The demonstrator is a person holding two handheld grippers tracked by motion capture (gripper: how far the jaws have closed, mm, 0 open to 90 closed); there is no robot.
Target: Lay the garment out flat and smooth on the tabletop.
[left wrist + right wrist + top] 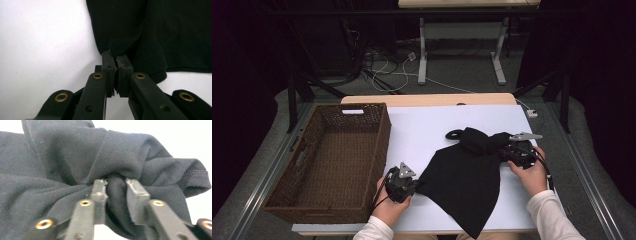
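Observation:
A black garment (464, 175) lies spread on the white table (422, 132), bunched at its far end. My left gripper (414, 184) pinches the garment's left corner, its jaws shut on a fold of the black cloth (117, 37). My right gripper (503, 150) holds the bunched upper right part, with a thick gather of the dark fabric (115, 187) clamped between its fingertips (98, 190). A hand grips each tool from the near edge.
A brown wicker basket (307, 190) stands on the left side of the table, close to the left gripper. Beyond the table are a floor with cables (387, 70) and the legs of another desk (423, 50).

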